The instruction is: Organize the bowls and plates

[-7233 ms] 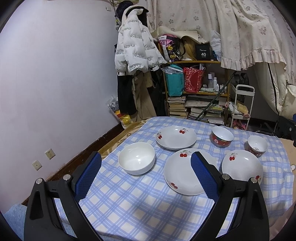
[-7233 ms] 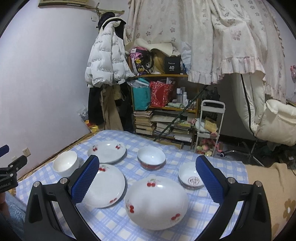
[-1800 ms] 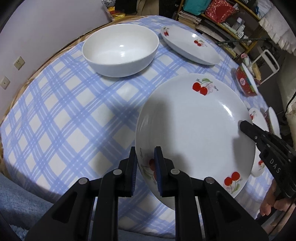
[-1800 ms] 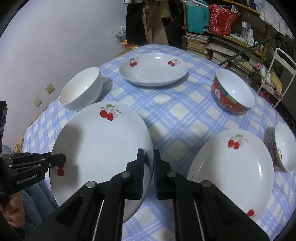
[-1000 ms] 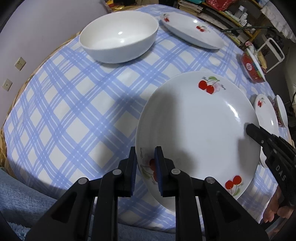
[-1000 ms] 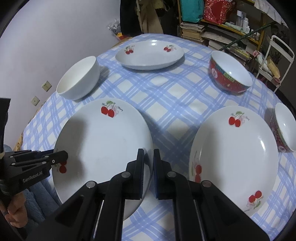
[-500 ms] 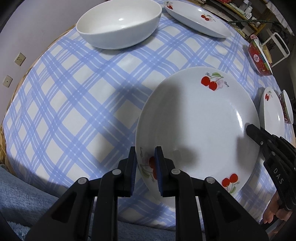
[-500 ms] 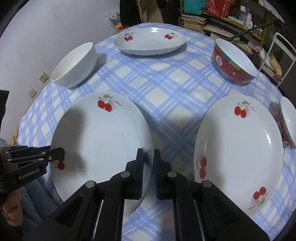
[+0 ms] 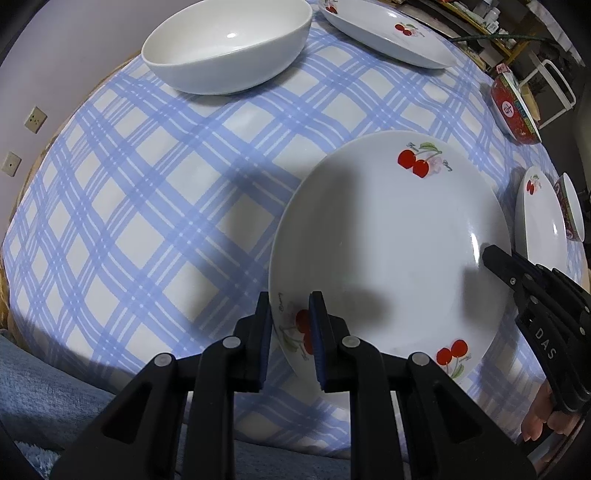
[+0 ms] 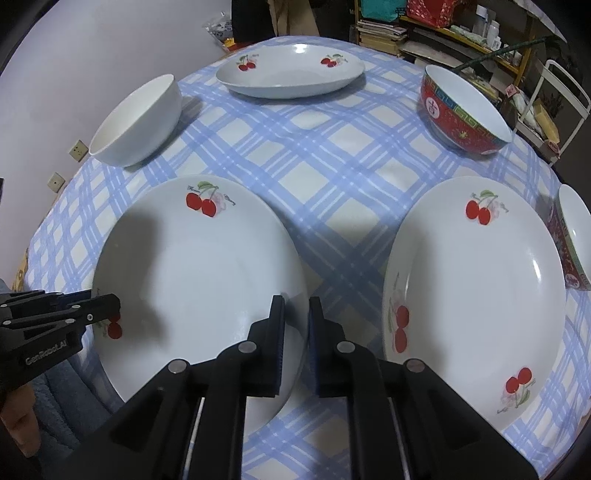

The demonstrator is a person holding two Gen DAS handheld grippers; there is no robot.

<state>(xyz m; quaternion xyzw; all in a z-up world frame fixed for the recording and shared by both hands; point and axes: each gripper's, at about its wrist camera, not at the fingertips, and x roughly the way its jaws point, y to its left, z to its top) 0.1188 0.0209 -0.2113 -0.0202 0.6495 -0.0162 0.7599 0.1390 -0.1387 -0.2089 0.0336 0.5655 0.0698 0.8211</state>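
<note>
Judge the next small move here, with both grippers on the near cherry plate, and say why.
Probably carry the held plate sideways toward the second cherry plate, ready to stack it there. The left gripper and the right gripper are each shut on opposite rims of it, and the matching plate lies bare right beside it on the tablecloth.

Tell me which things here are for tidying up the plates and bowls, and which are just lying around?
For the job:
held cherry plate
second cherry plate
far cherry plate
white bowl
red bowl
small red bowl

Just lying about:
books
white cart
wall sockets
</note>
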